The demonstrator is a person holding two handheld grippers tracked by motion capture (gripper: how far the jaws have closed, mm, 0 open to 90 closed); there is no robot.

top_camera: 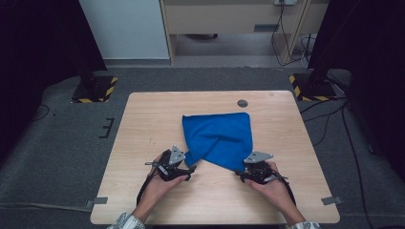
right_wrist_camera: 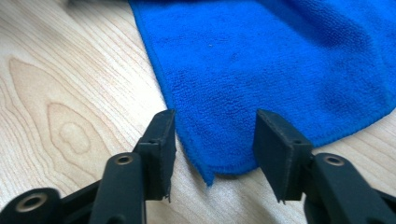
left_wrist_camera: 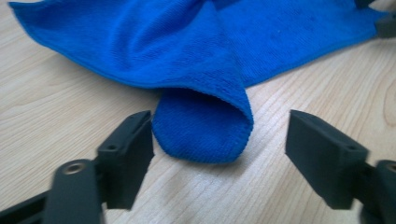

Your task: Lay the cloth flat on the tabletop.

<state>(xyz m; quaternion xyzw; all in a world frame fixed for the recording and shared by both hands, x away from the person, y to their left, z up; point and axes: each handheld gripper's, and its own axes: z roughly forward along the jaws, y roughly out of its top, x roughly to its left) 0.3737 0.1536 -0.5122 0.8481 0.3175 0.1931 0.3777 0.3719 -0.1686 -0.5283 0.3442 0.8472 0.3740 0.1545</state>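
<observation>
Both pairs of jaws stand open, each straddling a near corner of the blue cloth [top_camera: 219, 138] without pressing it. We see our left gripper [top_camera: 189, 171] at the folded corner at seven o'clock, our right gripper [top_camera: 242, 175] at five. Bare table [top_camera: 153, 114] surrounds the cloth, widest at nine o'clock.

The cloth [top_camera: 219, 137] is spread on the table [top_camera: 143, 124], right of its middle. A hole [top_camera: 242, 103] is set behind it. Its two near corners are flanked by the left gripper [top_camera: 186, 172] and the right gripper [top_camera: 242, 175].
</observation>
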